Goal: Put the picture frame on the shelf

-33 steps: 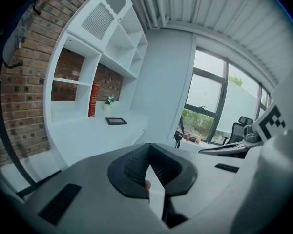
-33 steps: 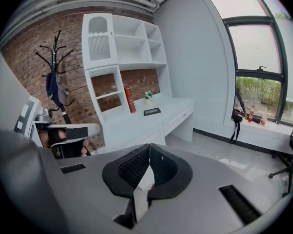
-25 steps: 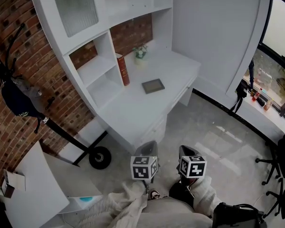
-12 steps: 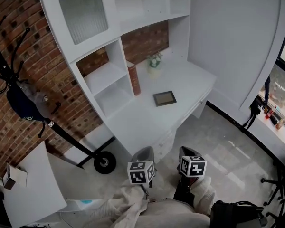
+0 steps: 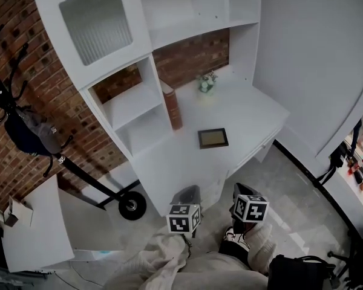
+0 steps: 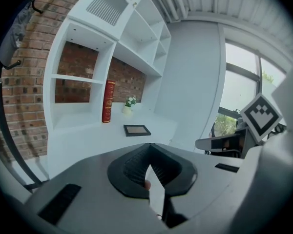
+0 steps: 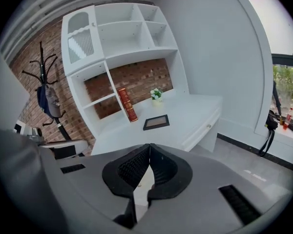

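Nearest to us, the left gripper (image 5: 188, 193) and the right gripper (image 5: 239, 190) are held side by side above the floor (image 5: 302, 192), short of the desk (image 5: 181, 171), and both point toward it. In the left gripper view the jaws are clenched, their ribbed pads meeting at the tips, and they grasp nothing. In the right gripper view the jaws likewise meet at the tips, and they too grasp nothing. Neither gripper touches the desk or anything on it.

Beyond them, the frame (image 5: 213, 138) lies flat and face up on the white desk top, well apart from both grippers. It is a small rectangle with a dark border around a dull brownish pane. It touches nothing but the desk.

Farther back, to the frame's left, a red book (image 5: 172, 104) leans upright against the shelf's (image 5: 130, 104) white divider. A small plant (image 5: 206, 84) in a pale pot stands behind the frame, near the brick wall (image 5: 187, 56). The shelf's open compartments rise to the left of the book, with taller cubbies above them.
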Demonstrator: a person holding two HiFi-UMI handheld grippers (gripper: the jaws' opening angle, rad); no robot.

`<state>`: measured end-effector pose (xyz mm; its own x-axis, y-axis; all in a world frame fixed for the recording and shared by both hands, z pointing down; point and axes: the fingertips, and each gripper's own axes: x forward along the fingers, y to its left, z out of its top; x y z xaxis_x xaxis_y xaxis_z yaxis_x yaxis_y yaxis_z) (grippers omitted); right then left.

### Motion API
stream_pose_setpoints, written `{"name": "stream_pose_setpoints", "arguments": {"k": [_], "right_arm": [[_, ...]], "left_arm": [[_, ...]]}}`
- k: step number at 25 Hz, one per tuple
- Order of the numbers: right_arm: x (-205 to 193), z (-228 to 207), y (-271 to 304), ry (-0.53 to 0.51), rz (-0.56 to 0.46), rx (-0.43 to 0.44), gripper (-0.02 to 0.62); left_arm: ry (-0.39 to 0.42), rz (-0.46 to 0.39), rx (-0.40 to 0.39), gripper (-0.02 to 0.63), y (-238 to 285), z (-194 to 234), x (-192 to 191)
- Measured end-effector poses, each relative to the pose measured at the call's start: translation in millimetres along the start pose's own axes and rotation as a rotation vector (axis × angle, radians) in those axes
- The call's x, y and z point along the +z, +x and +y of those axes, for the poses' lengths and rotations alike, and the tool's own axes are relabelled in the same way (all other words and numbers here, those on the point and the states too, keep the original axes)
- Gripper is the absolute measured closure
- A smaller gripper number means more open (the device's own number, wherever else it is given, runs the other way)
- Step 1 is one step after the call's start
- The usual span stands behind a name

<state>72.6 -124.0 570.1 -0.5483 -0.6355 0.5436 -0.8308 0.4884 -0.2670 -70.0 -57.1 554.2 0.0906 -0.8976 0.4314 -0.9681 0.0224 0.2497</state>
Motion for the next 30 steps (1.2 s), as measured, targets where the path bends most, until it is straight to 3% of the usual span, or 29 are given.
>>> {"name": "stream_pose_setpoints", "arguments": {"k": [20,30], "right_arm": [[73.7,-89.6,77.4,-0.075,0.103,0.147,0.571],[69.1,-104.9,100.8,-0.026,0.144,0.147,0.571]], "left_arm": [[-0.094,0.036,0.141,0.598,110.1,-40.3,31.1],[-0.092,0.102,0.155,0.598,138.3,-29.3,26.8]]}}
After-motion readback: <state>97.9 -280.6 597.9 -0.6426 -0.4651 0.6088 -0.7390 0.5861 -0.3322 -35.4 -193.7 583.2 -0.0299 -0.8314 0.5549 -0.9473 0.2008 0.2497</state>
